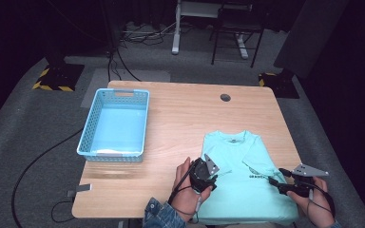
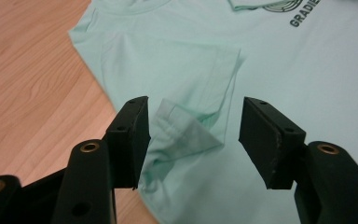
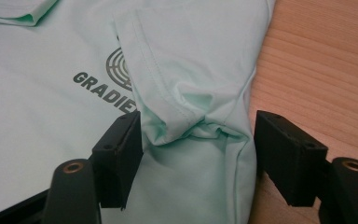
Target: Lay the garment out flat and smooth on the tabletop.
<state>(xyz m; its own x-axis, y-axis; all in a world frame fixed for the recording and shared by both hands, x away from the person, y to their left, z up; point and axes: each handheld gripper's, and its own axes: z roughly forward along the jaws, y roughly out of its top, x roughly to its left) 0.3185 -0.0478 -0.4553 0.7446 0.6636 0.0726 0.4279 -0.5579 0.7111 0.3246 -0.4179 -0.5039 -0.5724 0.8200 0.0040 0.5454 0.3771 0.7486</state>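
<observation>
On wooden table (image 1: 180, 123), dark room, mint shirt (image 1: 247, 185), blue basket (image 1: 116, 121), both hand-held grippers spread.

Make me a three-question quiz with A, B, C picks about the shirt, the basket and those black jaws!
1. Where does the basket stand?
A. left of the T-shirt
B. on the T-shirt
C. on the floor

2. What colour is the T-shirt?
A. red
B. mint green
C. black

3. How do the left gripper jaws stand?
A. shut tight
B. clamped on the basket
C. open, around a folded sleeve

Answers: 1 A, the high view shows it on the table's left part. 2 B, pale mint cloth throughout. 3 C, gaps show beside the sleeve.
</observation>
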